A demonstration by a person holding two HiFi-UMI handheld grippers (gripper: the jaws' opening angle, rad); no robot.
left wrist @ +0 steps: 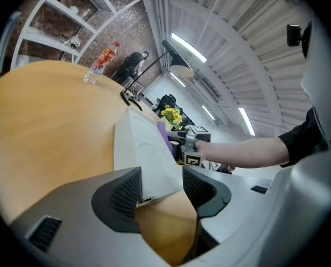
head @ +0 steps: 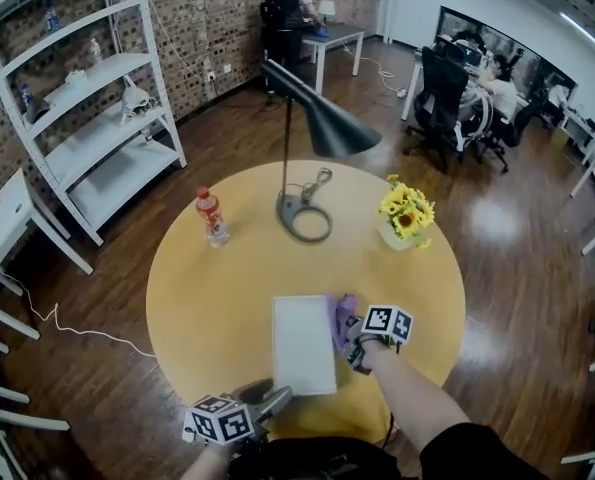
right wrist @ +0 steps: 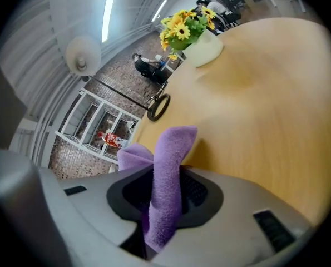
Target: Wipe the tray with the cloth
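Round yellow desk (head: 202,298) carries the white tray (head: 303,346) just ahead of the left tool (left wrist: 162,187), whose parted jaws flank the tray's near corner without clamping it. Beside the tray, the right tool (right wrist: 166,196) is clenched on the purple cloth (right wrist: 172,154).

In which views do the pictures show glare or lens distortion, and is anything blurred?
Head view: glare on the wooden floor, shelf unit bowed by the wide lens. Left gripper view: black corners, ceiling light strips blown out. Right gripper view: purple cloth sharp, ceiling hazy.
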